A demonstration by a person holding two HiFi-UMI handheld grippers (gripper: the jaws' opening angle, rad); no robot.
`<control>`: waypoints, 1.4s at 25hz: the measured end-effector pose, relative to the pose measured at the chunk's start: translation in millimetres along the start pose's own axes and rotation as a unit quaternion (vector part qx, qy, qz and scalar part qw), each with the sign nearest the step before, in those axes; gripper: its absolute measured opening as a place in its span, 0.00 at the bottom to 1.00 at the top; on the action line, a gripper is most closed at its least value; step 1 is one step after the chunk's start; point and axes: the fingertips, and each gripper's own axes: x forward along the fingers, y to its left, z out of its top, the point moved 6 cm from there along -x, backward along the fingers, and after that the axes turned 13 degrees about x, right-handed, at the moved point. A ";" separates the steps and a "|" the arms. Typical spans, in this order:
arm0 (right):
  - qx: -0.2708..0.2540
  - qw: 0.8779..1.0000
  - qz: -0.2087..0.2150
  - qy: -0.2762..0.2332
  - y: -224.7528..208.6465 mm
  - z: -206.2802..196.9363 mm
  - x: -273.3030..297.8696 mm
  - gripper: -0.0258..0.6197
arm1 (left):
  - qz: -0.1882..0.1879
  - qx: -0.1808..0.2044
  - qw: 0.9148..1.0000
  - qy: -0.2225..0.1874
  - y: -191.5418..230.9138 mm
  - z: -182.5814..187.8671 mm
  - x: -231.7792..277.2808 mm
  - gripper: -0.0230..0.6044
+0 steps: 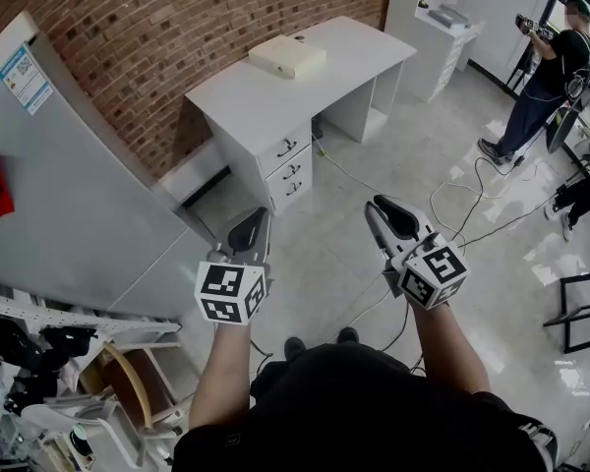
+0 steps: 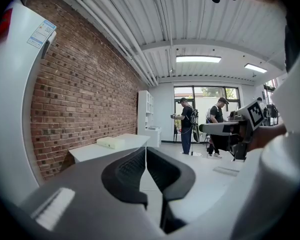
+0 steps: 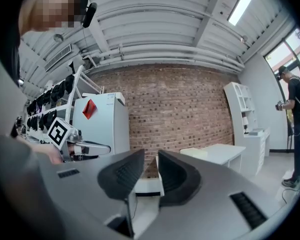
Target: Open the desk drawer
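A white desk stands against the brick wall, with a stack of three drawers under its left end, all closed. A flat white box lies on its top. Both grippers hang in mid-air well short of the desk, above the floor. My left gripper is shut, its pads touching and nothing between them. My right gripper has its jaws a narrow gap apart and holds nothing. The desk shows far off in the left gripper view and the right gripper view.
A tall white fridge stands close on the left, with a rack and a wooden chair below it. Cables trail across the floor. A white shelf unit and a person are at the far right.
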 end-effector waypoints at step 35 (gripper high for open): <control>0.029 0.998 -0.063 0.002 -84.9 -10.2 -75.1 0.49 | 0.021 -0.013 0.999 0.025 -49.9 4.5 47.9 0.55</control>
